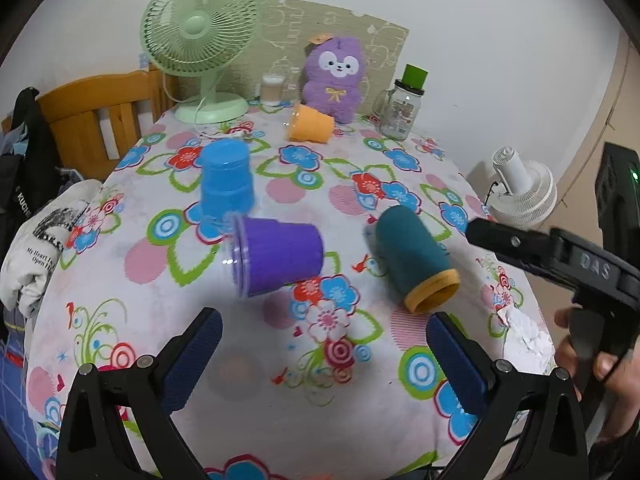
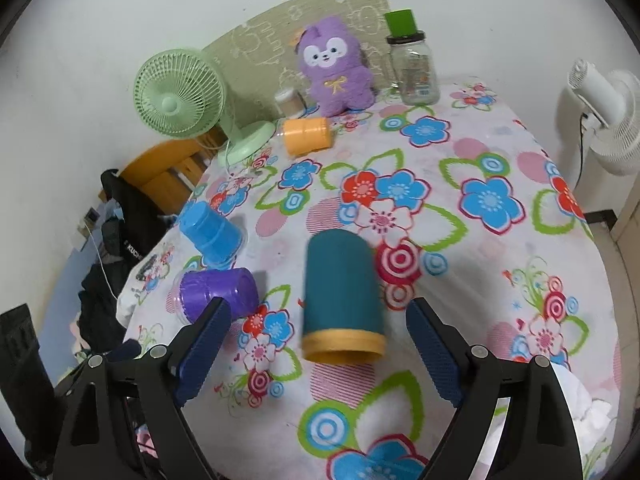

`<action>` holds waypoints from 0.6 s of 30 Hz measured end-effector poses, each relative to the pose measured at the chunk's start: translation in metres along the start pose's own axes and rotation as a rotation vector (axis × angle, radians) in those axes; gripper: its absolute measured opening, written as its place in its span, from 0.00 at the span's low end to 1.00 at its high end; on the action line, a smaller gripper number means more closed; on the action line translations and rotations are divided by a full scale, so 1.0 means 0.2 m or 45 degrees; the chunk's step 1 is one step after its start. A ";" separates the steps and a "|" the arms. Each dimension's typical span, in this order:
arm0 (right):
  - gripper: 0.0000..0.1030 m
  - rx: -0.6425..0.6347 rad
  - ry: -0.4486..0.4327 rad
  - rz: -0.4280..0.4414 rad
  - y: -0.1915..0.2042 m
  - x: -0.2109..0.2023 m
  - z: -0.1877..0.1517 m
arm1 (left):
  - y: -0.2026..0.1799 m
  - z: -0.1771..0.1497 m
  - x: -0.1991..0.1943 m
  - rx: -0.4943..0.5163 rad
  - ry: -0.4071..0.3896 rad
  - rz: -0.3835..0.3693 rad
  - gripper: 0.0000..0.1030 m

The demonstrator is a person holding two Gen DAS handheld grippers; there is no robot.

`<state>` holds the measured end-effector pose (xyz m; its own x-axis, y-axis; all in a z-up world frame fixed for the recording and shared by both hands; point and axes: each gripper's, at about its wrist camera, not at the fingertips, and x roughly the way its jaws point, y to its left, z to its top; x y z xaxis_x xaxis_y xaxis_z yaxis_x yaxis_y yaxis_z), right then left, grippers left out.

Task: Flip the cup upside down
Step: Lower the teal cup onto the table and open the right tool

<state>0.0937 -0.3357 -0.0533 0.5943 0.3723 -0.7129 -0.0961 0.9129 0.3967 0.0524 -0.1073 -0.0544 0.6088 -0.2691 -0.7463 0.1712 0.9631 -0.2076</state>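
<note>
Teal cup (image 2: 340, 284) lies sideways, mouth toward spread right tongs (image 2: 316, 344); left tongs (image 1: 324, 356) released.

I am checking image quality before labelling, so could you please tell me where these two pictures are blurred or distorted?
Left wrist view: the upside-down blue plastic cup and the purple plastic cup lying on its side are smeared, and the flowered tablecloth bulges from the fisheye. Right wrist view: the teal cup with a yellow rim has soft edges, and black vignetting fills the corners.
</note>
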 end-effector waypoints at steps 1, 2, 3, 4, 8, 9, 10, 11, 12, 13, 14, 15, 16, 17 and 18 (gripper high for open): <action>0.88 0.004 -0.001 0.000 -0.02 -0.01 -0.01 | -0.01 0.01 0.01 0.005 0.000 0.002 1.00; 0.88 0.011 -0.003 0.002 -0.03 -0.02 -0.02 | -0.03 0.02 0.01 0.011 -0.001 0.003 1.00; 0.88 0.017 -0.006 0.004 -0.05 -0.03 -0.02 | -0.05 0.02 0.02 0.015 -0.002 0.004 1.00; 0.88 0.022 -0.008 0.007 -0.06 -0.04 -0.03 | -0.06 0.03 0.02 0.018 -0.003 0.006 1.00; 0.88 0.032 -0.025 0.016 -0.10 -0.08 -0.05 | -0.11 0.05 0.05 0.034 -0.002 0.008 1.00; 0.88 0.032 -0.029 0.018 -0.11 -0.09 -0.05 | -0.13 0.06 0.05 0.039 -0.004 0.008 1.00; 0.88 0.031 -0.035 0.020 -0.12 -0.11 -0.06 | -0.14 0.07 0.05 0.041 -0.006 0.009 1.00; 0.88 0.031 -0.038 0.021 -0.12 -0.12 -0.06 | -0.15 0.08 0.06 0.045 -0.010 0.008 1.00; 0.88 0.030 -0.041 0.023 -0.13 -0.13 -0.07 | -0.16 0.09 0.06 0.048 -0.014 0.007 1.00; 0.88 0.029 -0.040 0.025 -0.14 -0.14 -0.08 | -0.17 0.10 0.06 0.050 -0.017 0.006 1.00; 0.88 0.029 -0.039 0.026 -0.15 -0.14 -0.09 | -0.18 0.11 0.07 0.051 -0.019 0.008 1.00; 0.88 0.032 -0.035 0.027 -0.16 -0.14 -0.10 | -0.19 0.12 0.07 0.052 -0.018 0.007 1.00; 0.88 0.036 -0.031 0.028 -0.17 -0.15 -0.11 | -0.20 0.13 0.08 0.055 -0.015 0.004 1.00; 0.88 0.041 -0.027 0.030 -0.19 -0.15 -0.11 | -0.22 0.15 0.09 0.063 -0.012 0.000 1.00; 0.88 0.047 -0.025 0.031 -0.20 -0.15 -0.12 | -0.23 0.16 0.10 0.068 -0.011 0.001 1.00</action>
<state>0.0603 -0.3789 -0.0621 0.6077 0.3906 -0.6915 -0.0813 0.8967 0.4351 0.0807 -0.1562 -0.0395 0.6159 -0.2686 -0.7407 0.2117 0.9619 -0.1728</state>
